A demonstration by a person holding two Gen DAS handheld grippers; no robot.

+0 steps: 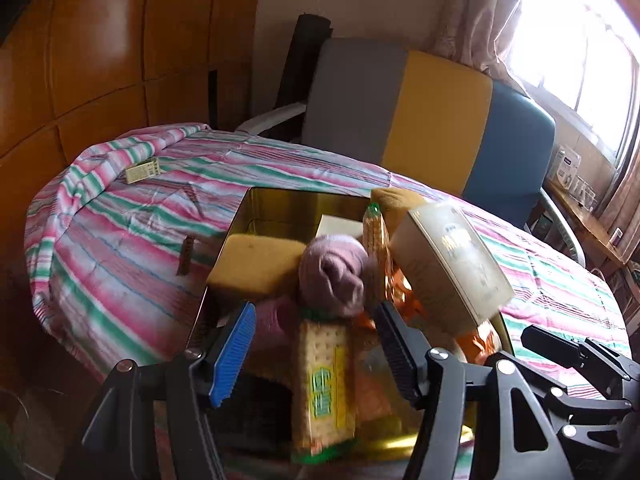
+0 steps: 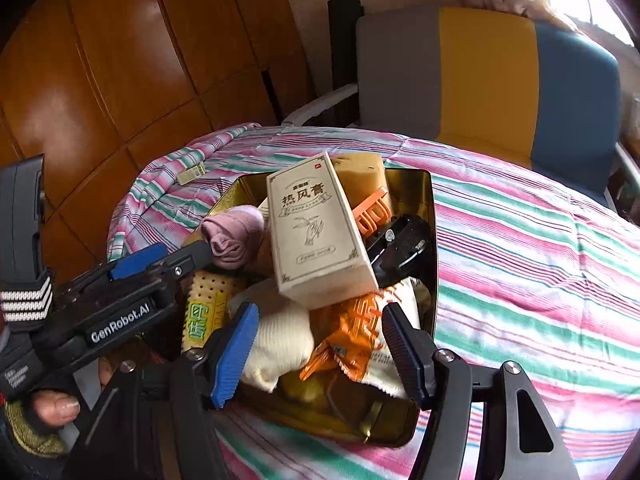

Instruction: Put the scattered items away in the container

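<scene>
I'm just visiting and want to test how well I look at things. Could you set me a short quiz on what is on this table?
1. True or false: the cream box with printed characters lies flat on the striped cloth, outside the gold tin.
2. Which thing lies on the cloth away from the tin? A) small pale packet B) pink rolled sock C) orange hair clip
3. Fill in: the jaws of the right hand-held gripper are ____, with nothing pinched between them.

Key: 1 false, it rests tilted on the pile in the tin; 2 A; 3 open.
</scene>
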